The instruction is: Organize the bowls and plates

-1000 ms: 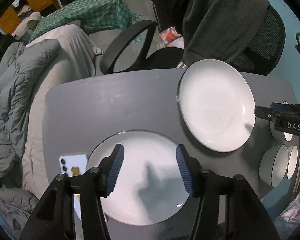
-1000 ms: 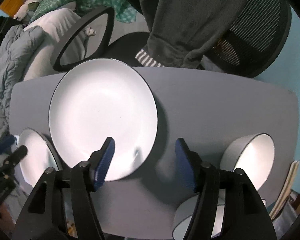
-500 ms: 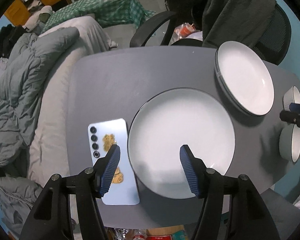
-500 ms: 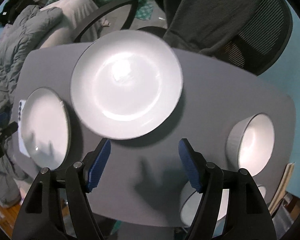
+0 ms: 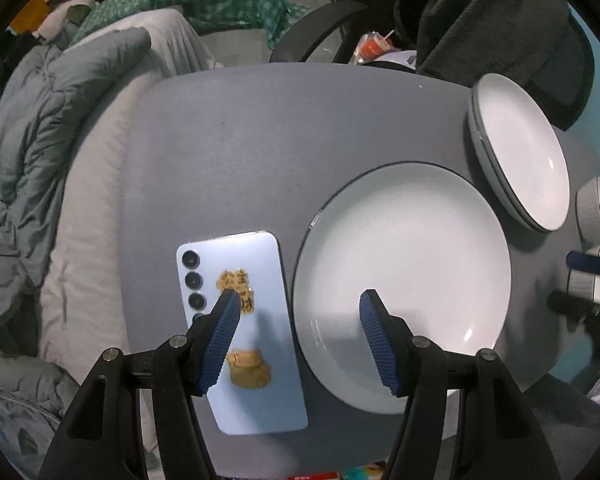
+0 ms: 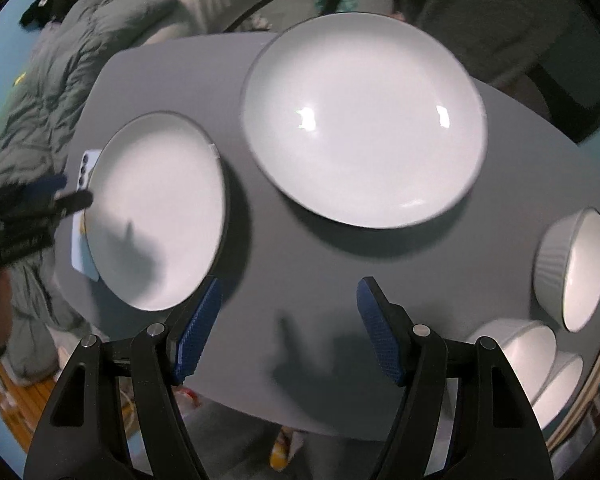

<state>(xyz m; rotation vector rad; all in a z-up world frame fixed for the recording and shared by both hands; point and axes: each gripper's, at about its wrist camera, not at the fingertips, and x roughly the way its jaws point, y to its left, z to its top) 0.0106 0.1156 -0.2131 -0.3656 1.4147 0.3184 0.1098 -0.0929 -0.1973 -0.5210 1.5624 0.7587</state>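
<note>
A large white plate (image 5: 400,264) lies flat on the grey table (image 5: 260,140). My left gripper (image 5: 300,296) hangs open above its left rim, one fingertip over the plate, the other over a phone. Further right, a stack of white plates (image 5: 520,152) sits near the table's far edge. In the right wrist view the same stack (image 6: 364,120) and single plate (image 6: 156,208) lie ahead. My right gripper (image 6: 290,284) is open over bare table, holding nothing. A ribbed white bowl (image 6: 572,268) and nested bowls (image 6: 532,352) stand to its right.
A light blue phone (image 5: 240,332) lies face down left of the single plate. A black office chair (image 5: 540,40) draped with a dark garment stands behind the table. A bed with a grey duvet (image 5: 40,160) runs along the left side.
My left gripper shifted left from over the single plate's middle to its left rim and the phone, jaws slightly wider. My right gripper drew back from the plate stack to bare table.
</note>
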